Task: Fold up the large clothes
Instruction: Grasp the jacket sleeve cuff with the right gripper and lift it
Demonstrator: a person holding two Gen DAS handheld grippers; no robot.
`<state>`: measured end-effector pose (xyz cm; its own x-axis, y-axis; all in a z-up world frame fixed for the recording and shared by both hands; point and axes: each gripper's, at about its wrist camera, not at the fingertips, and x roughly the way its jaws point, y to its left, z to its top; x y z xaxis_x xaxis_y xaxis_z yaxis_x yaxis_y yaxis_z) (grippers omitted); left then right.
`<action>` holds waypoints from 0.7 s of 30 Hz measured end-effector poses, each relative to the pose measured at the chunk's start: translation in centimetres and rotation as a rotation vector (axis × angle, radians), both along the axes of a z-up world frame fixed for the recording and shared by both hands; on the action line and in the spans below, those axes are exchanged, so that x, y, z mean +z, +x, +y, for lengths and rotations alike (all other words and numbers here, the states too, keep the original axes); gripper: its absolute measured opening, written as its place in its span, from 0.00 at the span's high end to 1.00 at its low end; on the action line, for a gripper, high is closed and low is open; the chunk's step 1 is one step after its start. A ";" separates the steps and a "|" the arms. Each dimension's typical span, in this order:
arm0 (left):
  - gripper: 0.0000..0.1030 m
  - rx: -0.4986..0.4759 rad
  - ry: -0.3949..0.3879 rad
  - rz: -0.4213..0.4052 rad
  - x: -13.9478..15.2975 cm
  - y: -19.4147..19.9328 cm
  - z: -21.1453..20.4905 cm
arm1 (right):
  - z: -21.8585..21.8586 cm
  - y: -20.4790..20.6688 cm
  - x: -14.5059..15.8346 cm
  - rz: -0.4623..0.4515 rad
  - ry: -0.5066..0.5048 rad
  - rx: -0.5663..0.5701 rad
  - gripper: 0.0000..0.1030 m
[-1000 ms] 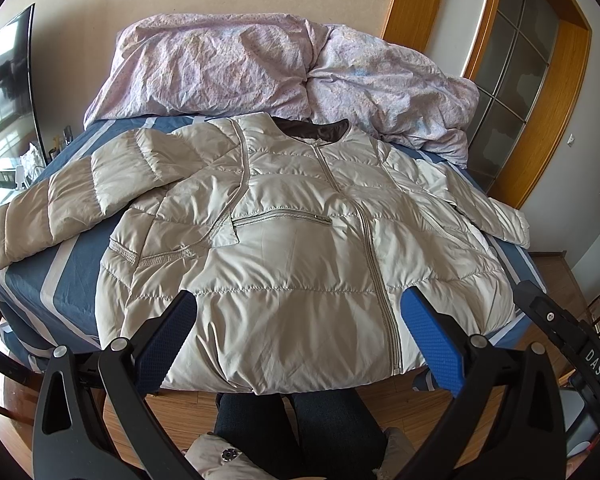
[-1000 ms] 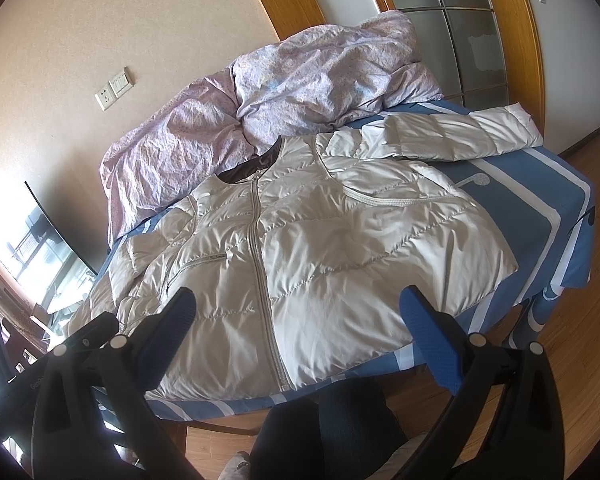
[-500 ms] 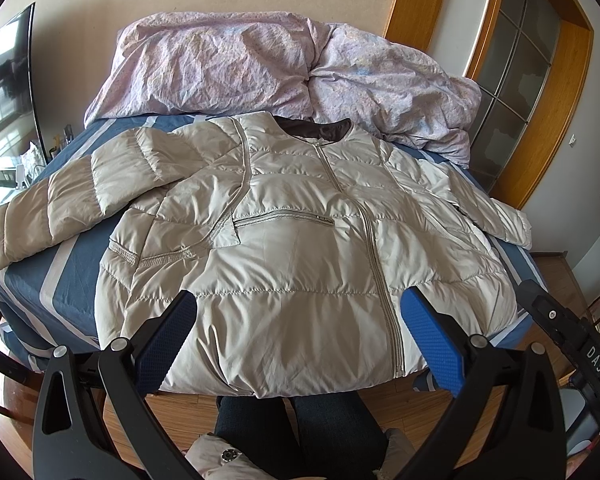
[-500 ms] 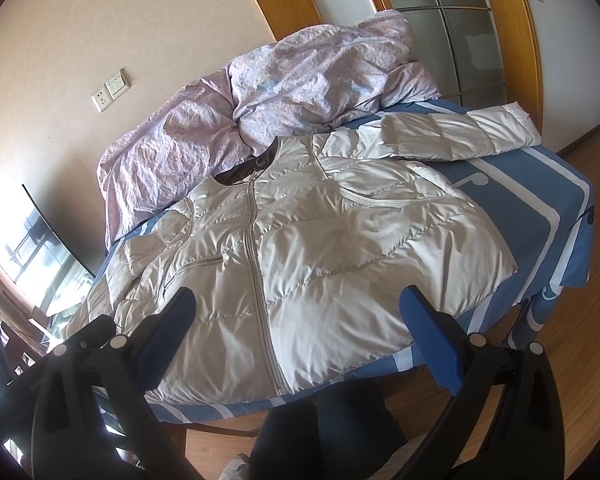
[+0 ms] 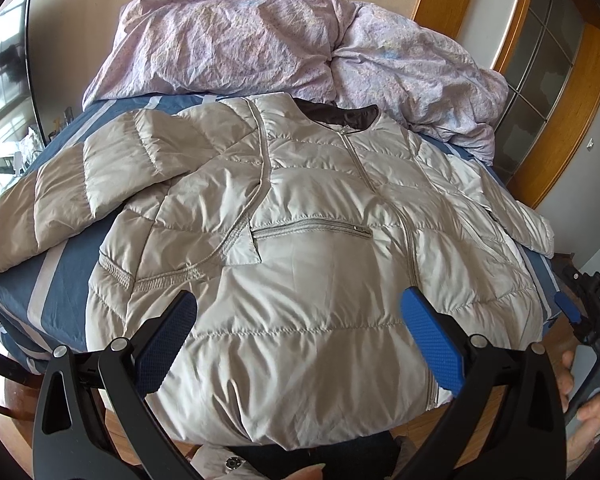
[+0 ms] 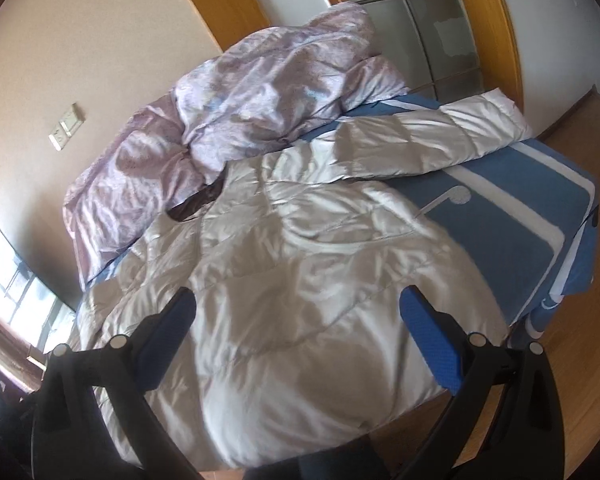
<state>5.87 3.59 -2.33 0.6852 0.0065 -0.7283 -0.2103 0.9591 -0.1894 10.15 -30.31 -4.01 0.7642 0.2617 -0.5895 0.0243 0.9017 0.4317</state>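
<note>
- Two grippers hang over the near edge of the bed, and both have their blue-padded fingers spread wide with nothing between them.
- The left gripper (image 5: pixel 298 334) sits above the lower front of the puffer jacket (image 5: pixel 300 264), fingers released and not gripping the fabric; whether the pads brush it I cannot tell.
- The right gripper (image 6: pixel 298 332) is likewise released, held above the jacket's hem area, with one blue pad (image 6: pixel 432 344) toward 4 o'clock and the darker one toward 8 o'clock.
- The jacket, shiny beige-silver, lies face up and spread flat across the blue striped bedsheet (image 5: pixel 52 284), zip closed, dark collar lining (image 5: pixel 340 114) at 12 o'clock.
- In the left wrist view, one sleeve (image 5: pixel 60 200) stretches out toward 9 o'clock across the sheet, and the other sleeve (image 5: pixel 516 220) runs toward 3 o'clock.
- A horizontal zip pocket (image 5: pixel 312 228) sits at the chest, centre of the left wrist view.
- The hem droops over the bed's near edge at 6 o'clock.
- A crumpled lilac duvet (image 5: pixel 284 40) is heaped at the head of the bed, at 12 o'clock, just behind the collar.
- In the right wrist view, which is somewhat blurred, the jacket (image 6: pixel 284 280) fills the centre, one sleeve (image 6: pixel 432 136) reaching toward 2 o'clock, and the sheet (image 6: pixel 512 216) shows bare at 3 o'clock.
- A wall socket plate (image 6: pixel 66 126) is at 10 o'clock in that view.
- The right gripper's body (image 5: pixel 592 320) appears at 4 o'clock in the left wrist view.
</note>
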 end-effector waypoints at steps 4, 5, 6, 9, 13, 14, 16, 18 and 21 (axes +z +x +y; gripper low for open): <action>0.01 -0.016 -0.003 -0.004 0.4 2.7 1.7 | -5.6 5.3 -0.4 0.067 0.030 -0.117 0.02; 0.01 -0.022 -0.005 -0.003 0.6 3.5 2.0 | -7.4 6.8 -0.6 0.095 0.059 -0.151 0.02; 0.01 -0.028 -0.003 -0.001 0.8 4.2 2.4 | -9.1 8.3 -0.9 0.123 0.101 -0.178 0.02; 0.01 -0.054 0.002 0.017 1.1 6.6 3.3 | -14.4 12.6 -2.5 0.200 0.230 -0.270 0.04; 0.01 -0.097 -0.044 0.053 0.7 9.3 4.5 | -20.6 16.9 -5.3 0.273 0.346 -0.393 0.26; 0.01 -0.103 -0.051 0.053 0.6 9.8 4.7 | -21.5 17.7 -5.9 0.292 0.366 -0.414 0.32; 0.01 -0.108 -0.039 0.048 0.5 10.5 4.9 | -23.4 18.8 -7.4 0.317 0.414 -0.458 0.36; 0.01 -0.104 -0.010 0.042 0.5 11.1 4.8 | -25.0 19.8 -8.8 0.339 0.463 -0.495 0.43; 0.01 -0.078 0.025 0.020 0.4 11.8 4.9 | -26.3 20.7 -10.1 0.343 0.496 -0.531 0.48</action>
